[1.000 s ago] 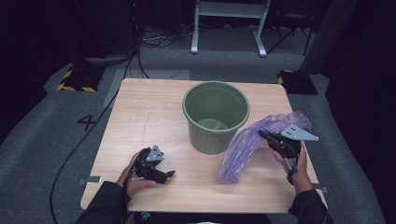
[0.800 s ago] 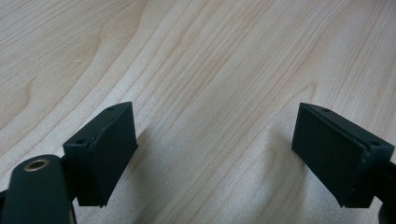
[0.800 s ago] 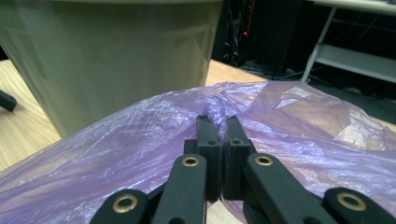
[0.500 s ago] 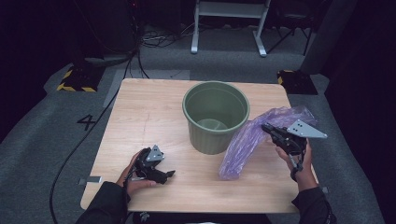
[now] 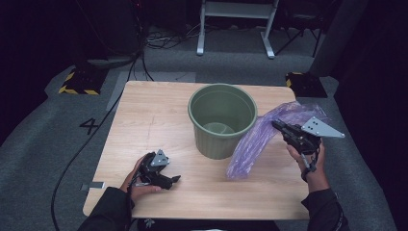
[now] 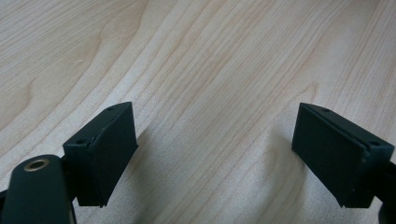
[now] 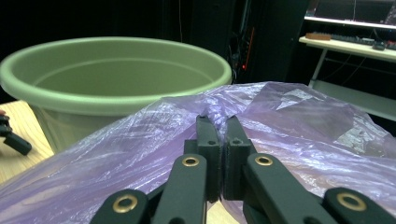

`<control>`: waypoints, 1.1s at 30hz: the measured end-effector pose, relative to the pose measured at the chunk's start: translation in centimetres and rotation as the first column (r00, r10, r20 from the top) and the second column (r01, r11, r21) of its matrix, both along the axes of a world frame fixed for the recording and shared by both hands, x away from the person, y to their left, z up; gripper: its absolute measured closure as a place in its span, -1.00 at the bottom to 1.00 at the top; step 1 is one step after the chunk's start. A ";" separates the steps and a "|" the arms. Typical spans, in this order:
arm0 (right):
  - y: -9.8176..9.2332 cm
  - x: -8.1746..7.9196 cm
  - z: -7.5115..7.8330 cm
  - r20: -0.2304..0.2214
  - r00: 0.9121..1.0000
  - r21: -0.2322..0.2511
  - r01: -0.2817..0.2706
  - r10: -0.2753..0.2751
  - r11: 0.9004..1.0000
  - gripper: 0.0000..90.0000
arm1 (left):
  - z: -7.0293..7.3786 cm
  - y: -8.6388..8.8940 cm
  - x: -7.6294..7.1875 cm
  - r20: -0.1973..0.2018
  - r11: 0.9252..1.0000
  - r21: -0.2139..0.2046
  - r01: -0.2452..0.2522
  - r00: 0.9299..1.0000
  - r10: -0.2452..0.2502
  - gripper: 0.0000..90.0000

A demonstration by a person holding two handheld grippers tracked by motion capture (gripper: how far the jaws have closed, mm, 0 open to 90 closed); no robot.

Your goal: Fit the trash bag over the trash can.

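Part of purple bag (image 5: 255,139) hidden behind green bucket (image 5: 222,120) in high view. Bag in right gripper view (image 7: 299,126) cut off at right and bottom edges; can't tell where pinched bit ends between pads of right gripper (image 7: 219,125). Bucket (image 7: 112,74) cut off at left edge there. Bottom of left gripper (image 6: 219,154) cut off in left gripper view. Person's arms cut off at bottom edge, high view. Stuff in dark room behind table (image 5: 154,120) too dim to tell.
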State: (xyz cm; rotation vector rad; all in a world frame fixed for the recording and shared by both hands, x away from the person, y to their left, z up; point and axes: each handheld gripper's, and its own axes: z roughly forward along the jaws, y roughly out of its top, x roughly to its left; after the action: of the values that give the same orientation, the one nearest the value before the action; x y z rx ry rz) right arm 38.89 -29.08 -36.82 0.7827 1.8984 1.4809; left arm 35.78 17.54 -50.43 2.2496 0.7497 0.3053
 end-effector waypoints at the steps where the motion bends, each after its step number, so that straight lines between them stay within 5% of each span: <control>1: 0.0 -0.1 0.2 0.005 1.000 0.001 0.000 0.000 1.000 0.98 | 0.0 0.0 0.0 0.000 1.000 0.001 0.000 1.000 0.000 -0.70; 17: -1.6 -1.5 2.5 0.059 0.998 0.037 -0.022 0.020 0.999 0.98 | 0.0 0.0 0.0 0.000 1.000 -0.001 -0.003 1.000 0.003 -0.70; 33: -0.8 -1.1 4.8 0.099 0.993 0.081 -0.070 0.062 0.994 0.98 | 0.0 -0.1 0.1 -0.002 1.000 0.000 -0.004 1.000 0.004 -0.70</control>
State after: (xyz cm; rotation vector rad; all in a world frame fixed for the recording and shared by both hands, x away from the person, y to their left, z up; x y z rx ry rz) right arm 37.80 -29.85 -32.04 0.6795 1.8162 1.6195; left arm 35.88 17.48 -50.42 2.2492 0.7552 0.3055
